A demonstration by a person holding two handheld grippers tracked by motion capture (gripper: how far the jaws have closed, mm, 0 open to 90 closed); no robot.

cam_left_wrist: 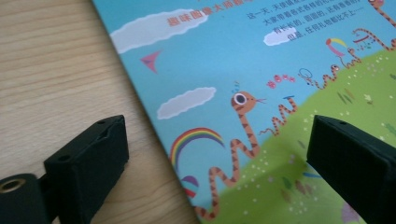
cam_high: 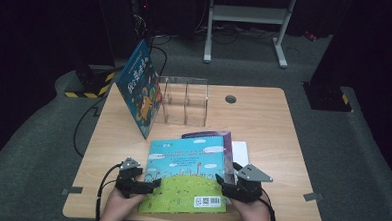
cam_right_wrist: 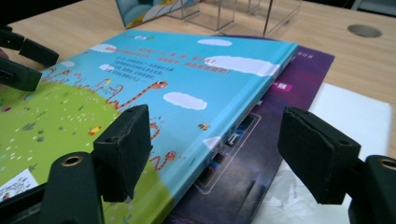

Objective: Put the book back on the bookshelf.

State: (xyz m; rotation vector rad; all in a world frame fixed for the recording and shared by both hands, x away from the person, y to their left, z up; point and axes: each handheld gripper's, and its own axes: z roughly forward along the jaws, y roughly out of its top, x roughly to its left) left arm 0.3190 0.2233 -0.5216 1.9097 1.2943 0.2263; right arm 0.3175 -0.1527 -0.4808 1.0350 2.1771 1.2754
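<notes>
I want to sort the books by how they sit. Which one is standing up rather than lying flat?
The blue book leaning against the clear acrylic holder. The sky-and-grass book and the purple one beneath it lie flat.

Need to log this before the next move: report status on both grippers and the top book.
Left gripper open, straddling book's left edge. Right gripper open at its right edge. Picture book flat on purple book, not gripped. Nothing blocking.

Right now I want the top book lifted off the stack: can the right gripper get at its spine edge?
Probably yes: the right gripper is open, straddling the blue picture book's spine edge, nothing between.
</notes>
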